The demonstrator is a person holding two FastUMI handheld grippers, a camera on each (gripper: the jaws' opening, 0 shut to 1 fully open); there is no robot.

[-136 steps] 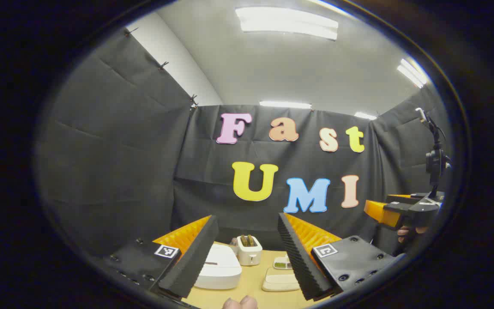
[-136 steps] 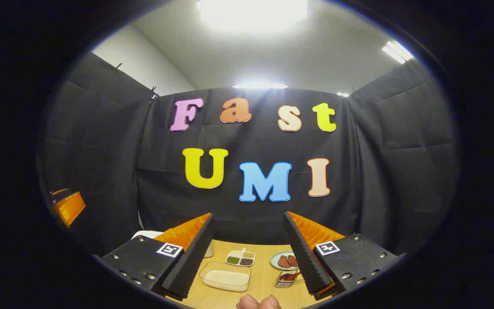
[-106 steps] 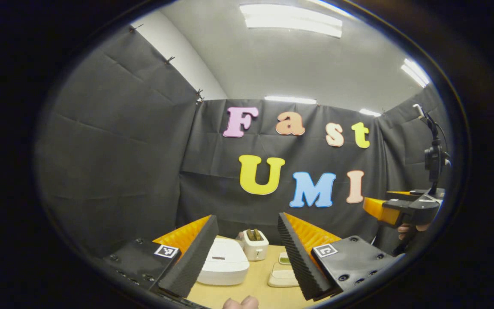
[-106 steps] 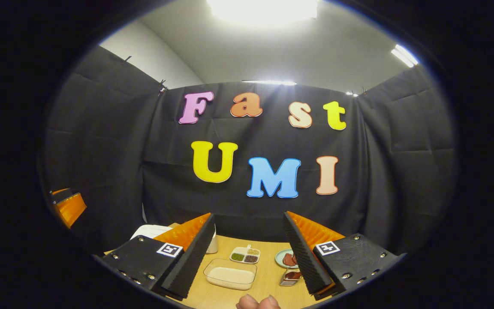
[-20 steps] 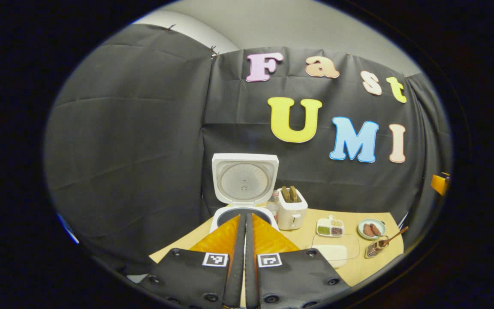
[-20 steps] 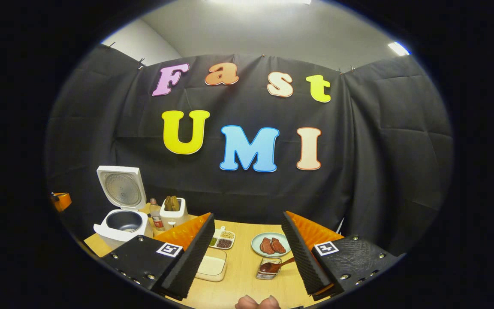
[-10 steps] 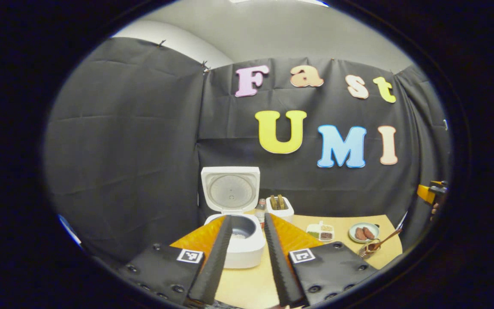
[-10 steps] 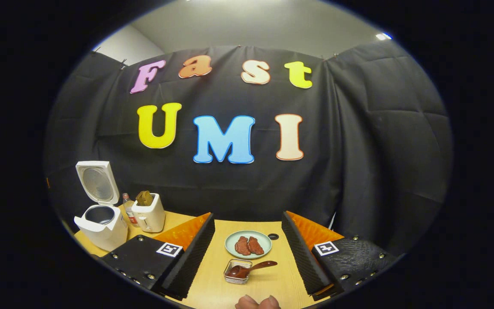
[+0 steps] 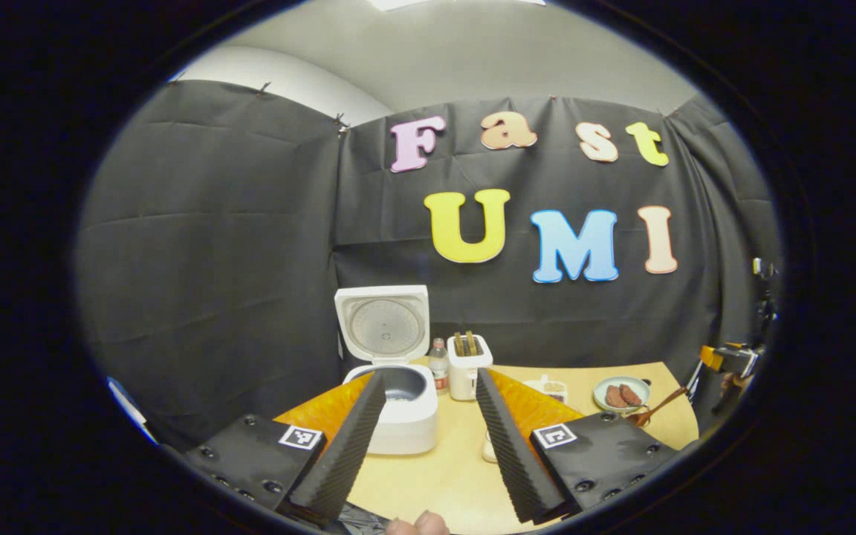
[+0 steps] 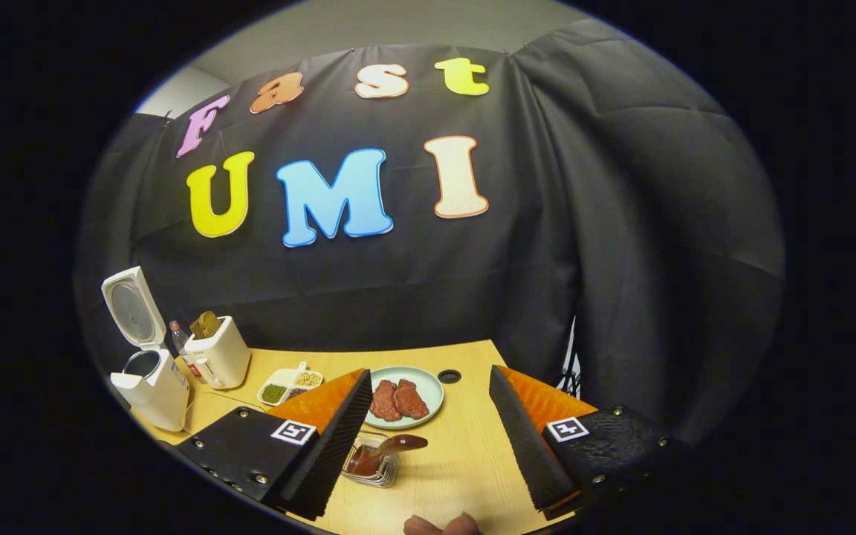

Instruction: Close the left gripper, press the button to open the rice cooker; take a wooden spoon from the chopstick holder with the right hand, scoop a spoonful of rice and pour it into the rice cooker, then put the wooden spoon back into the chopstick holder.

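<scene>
White rice cooker point(image 9: 392, 386), lid raised, stands beyond the wide-open, empty left gripper point(image 9: 426, 435); right gripper point(image 10: 428, 438), equally spread and empty, hovers near the wooden spoon point(image 10: 387, 449) in its chopstick holder point(image 10: 376, 469).

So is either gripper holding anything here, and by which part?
Nothing is held. The left gripper and right gripper are both open and empty; the wooden spoon lies in its holder.

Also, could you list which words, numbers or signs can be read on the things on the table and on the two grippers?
No text here can be quoted.
Bottle: it has a label, too small to read.
Rice cooker and toaster: no print that can be made out.
Left gripper and right gripper: black-and-white square markers on the fingers, patterns, not words.
</scene>
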